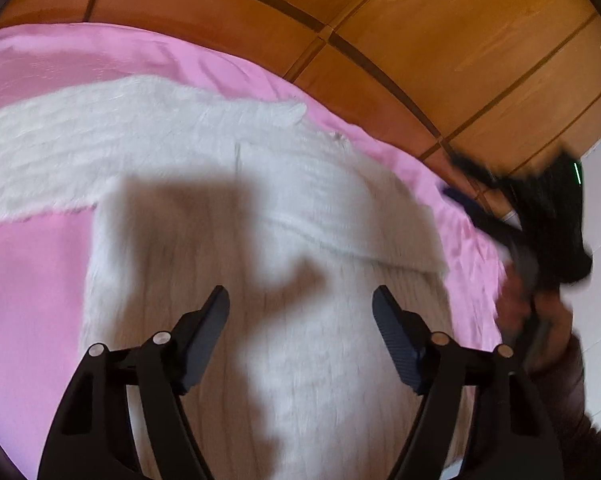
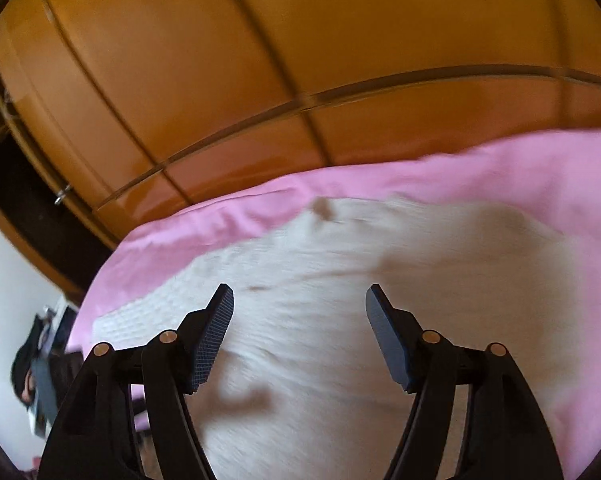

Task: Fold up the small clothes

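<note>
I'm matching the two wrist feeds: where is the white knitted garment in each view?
Left wrist: white knitted garment fills the centre, under the open left gripper.
Right wrist: garment spans centre to lower right, under the open right gripper.
Shared landmark: pink bedsheet around it.

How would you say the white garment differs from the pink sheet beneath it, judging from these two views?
The white garment looks fuzzy and ribbed, while the pink sheet looks smooth with slight wrinkles. The garment lies on top and covers only part of the bed; the sheet extends past it on every visible side. The garment has a folded-over flap; the sheet lies in one flat layer. Both are soft fabric lying flat.
</note>
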Tool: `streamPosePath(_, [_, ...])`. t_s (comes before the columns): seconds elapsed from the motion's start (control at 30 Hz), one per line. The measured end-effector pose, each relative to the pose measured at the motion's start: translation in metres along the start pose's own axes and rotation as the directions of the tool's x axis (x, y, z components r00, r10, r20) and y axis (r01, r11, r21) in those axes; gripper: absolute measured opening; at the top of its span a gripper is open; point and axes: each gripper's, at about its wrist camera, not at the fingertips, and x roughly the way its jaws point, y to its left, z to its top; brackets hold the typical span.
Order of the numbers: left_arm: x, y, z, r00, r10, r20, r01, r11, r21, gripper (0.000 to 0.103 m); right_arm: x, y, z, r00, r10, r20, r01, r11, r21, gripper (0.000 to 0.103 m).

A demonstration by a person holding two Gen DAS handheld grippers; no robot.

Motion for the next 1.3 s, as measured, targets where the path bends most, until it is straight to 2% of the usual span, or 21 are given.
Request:
streamPosePath(0.17, [0.038, 0.008, 0.03, 0.999, 0.011, -0.047, -0.014, 0.999, -0.048, 0.068, -0.054, -0.072, -0.04, 0.991, -0.128, 0.034, 0.122, 0.981, 0.15, 0.068])
streamPosePath(0.23, [0.056, 0.008, 0.038, 0.997, 0.015, -0.074, -0.02, 0.998, -0.06, 0.06, -0.072, -0.101, -0.059, 0.984, -0.175, 0.03, 0.165, 0.963, 0.212, 0.068])
streamPosePath(0.33, [0.076, 0.003, 0.047, 0.995, 0.03, -0.097, -0.035, 0.998, -0.046, 0.025, -0.087, -0.129, -0.078, 0.977, -0.212, 0.017, 0.199, 0.941, 0.274, 0.068])
streamPosePath(0.37, [0.083, 0.0, 0.052, 0.995, 0.027, -0.101, -0.03, 0.999, -0.032, 0.008, -0.089, -0.134, -0.082, 0.977, -0.214, 0.013, 0.201, 0.936, 0.288, 0.068])
streamPosePath(0.43, [0.086, -0.006, 0.065, 0.997, 0.042, -0.071, -0.043, 0.999, -0.009, 0.006, -0.089, -0.137, -0.086, 0.977, -0.211, 0.012, 0.198, 0.934, 0.298, 0.063])
streamPosePath(0.5, [0.074, -0.016, 0.081, 1.0, 0.027, -0.002, -0.027, 1.0, 0.009, 0.006, -0.085, -0.134, -0.083, 0.978, -0.209, 0.022, 0.194, 0.937, 0.292, 0.063])
streamPosePath(0.6, [0.059, -0.021, 0.098, 0.997, 0.043, 0.062, -0.044, 0.999, 0.015, 0.006, -0.074, -0.122, -0.07, 0.982, -0.184, 0.043, 0.168, 0.954, 0.248, 0.063])
streamPosePath(0.67, [0.06, -0.021, 0.102, 0.991, 0.117, 0.066, -0.119, 0.992, 0.039, 0.006, -0.055, -0.111, -0.059, 0.984, -0.172, 0.038, 0.161, 0.966, 0.202, 0.063])
streamPosePath(0.73, [0.069, -0.014, 0.101, 0.976, 0.21, 0.053, -0.212, 0.977, 0.034, 0.008, -0.026, -0.105, -0.05, 0.987, -0.158, -0.003, 0.156, 0.971, 0.183, 0.063])
streamPosePath(0.77, [0.078, -0.006, 0.101, 0.966, 0.256, 0.026, -0.257, 0.966, 0.021, 0.014, -0.013, -0.105, -0.049, 0.986, -0.161, -0.032, 0.164, 0.97, 0.179, 0.063])
streamPosePath(0.8, [0.085, 0.001, 0.099, 0.959, 0.283, -0.003, -0.283, 0.959, 0.011, 0.037, 0.0, -0.104, -0.05, 0.982, -0.179, -0.064, 0.187, 0.968, 0.169, 0.063])
streamPosePath(0.83, [0.088, 0.009, 0.094, 0.959, 0.282, -0.013, -0.282, 0.959, -0.008, 0.049, 0.018, -0.104, -0.052, 0.974, -0.201, -0.106, 0.216, 0.964, 0.157, 0.063])
streamPosePath(0.87, [0.085, 0.014, 0.092, 0.967, 0.254, 0.001, -0.254, 0.967, -0.022, 0.054, 0.028, -0.105, -0.055, 0.969, -0.209, -0.129, 0.228, 0.962, 0.153, 0.063])
streamPosePath(0.97, [0.07, 0.018, 0.084, 0.964, 0.263, 0.039, -0.261, 0.965, -0.039, 0.065, 0.035, -0.102, -0.06, 0.959, -0.254, -0.129, 0.269, 0.956, 0.118, 0.063])
streamPosePath(1.03, [0.048, 0.024, 0.078, 0.97, 0.231, 0.076, -0.225, 0.971, -0.078, 0.071, 0.027, -0.095, -0.062, 0.963, -0.244, -0.117, 0.257, 0.96, 0.114, 0.063])
streamPosePath(1.17, [-0.004, 0.056, 0.057, 0.974, 0.182, 0.137, -0.153, 0.967, -0.202, 0.073, 0.012, -0.075, -0.081, 0.967, -0.232, -0.108, 0.24, 0.969, 0.067, 0.063])
streamPosePath(1.27, [-0.046, 0.095, 0.03, 0.966, 0.201, 0.165, -0.14, 0.938, -0.317, 0.071, 0.015, -0.052, -0.11, 0.954, -0.274, -0.125, 0.272, 0.962, -0.031, 0.065])
streamPosePath(1.3, [-0.056, 0.105, 0.023, 0.962, 0.211, 0.174, -0.141, 0.927, -0.346, 0.068, 0.017, -0.047, -0.119, 0.948, -0.294, -0.121, 0.289, 0.956, -0.055, 0.069])
